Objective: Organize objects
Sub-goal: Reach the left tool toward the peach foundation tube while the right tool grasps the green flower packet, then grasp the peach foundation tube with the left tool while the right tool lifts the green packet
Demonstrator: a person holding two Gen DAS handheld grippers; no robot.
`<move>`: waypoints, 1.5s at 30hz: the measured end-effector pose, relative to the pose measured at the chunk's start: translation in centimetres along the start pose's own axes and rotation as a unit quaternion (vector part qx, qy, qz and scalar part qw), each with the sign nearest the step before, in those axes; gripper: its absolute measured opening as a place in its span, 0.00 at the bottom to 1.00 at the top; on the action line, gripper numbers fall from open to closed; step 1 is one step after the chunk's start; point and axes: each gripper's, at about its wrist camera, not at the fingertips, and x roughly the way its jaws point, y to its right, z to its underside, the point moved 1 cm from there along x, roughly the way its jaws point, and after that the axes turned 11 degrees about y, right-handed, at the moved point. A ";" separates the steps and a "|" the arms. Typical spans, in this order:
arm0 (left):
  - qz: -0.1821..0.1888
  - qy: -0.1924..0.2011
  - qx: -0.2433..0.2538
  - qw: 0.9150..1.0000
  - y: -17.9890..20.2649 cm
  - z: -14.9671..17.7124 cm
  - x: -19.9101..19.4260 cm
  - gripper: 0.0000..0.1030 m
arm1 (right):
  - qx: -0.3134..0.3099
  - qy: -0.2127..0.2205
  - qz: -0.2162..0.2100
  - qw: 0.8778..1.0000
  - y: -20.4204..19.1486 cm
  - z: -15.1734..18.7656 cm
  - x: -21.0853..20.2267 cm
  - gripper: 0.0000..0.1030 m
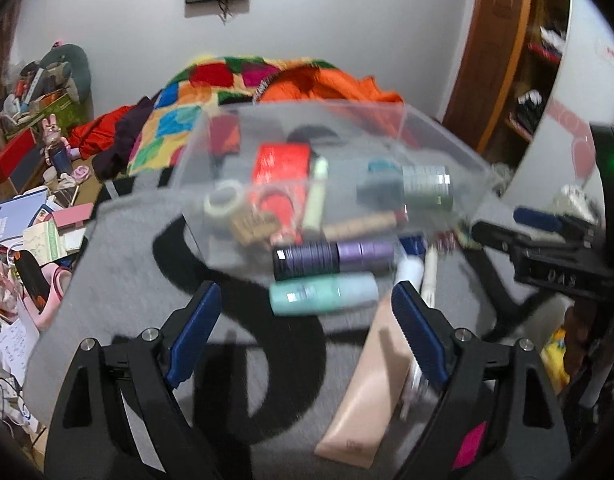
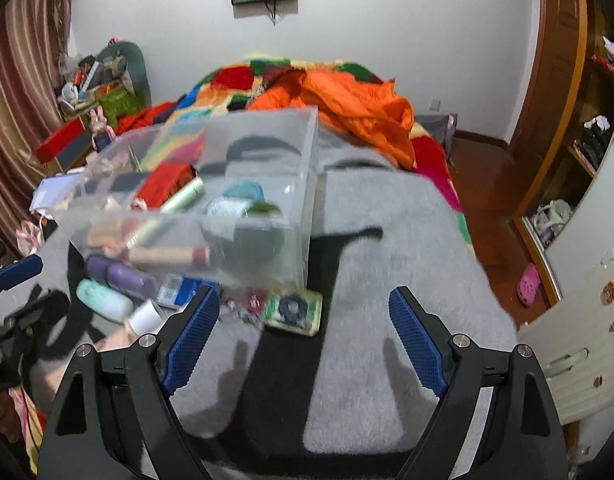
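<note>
Showing one clear bin (image 1: 447,136), one mint bottle (image 1: 323,294), two purple bottles (image 1: 333,260); both hand-held grippers, left (image 1: 307,320) and right (image 2: 303,320), gape empty.

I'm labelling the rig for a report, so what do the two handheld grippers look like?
The left gripper and the right gripper look alike: black angular frames, silver pivot screws and ribbed blue pads. The left one carries a pink sticker.
</note>
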 end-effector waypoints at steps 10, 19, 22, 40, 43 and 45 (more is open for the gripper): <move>0.024 -0.029 0.014 0.999 1.7 2.1 1.2 0.85 | 0.025 -0.026 0.003 0.999 0.9 1.5 2.1 0.81; 0.039 -0.034 0.036 0.998 3.4 1.6 2.2 0.75 | 0.063 -0.032 -0.021 0.997 2.1 1.8 2.9 0.57; 0.047 -0.035 0.046 0.997 4.1 1.6 2.6 0.72 | 0.067 -0.029 -0.026 0.997 2.0 1.6 3.0 0.49; 0.060 -0.032 0.042 0.997 2.5 3.0 0.7 0.22 | 0.039 -0.017 -0.028 0.999 1.4 2.2 1.4 0.30; 0.060 -0.038 0.047 0.996 2.0 3.4 0.0 0.22 | 0.031 -0.020 -0.027 0.999 1.2 2.6 1.1 0.30; 0.066 -0.045 0.047 0.996 1.9 3.4 -0.3 0.22 | 0.026 -0.021 -0.027 0.999 1.2 2.8 0.9 0.30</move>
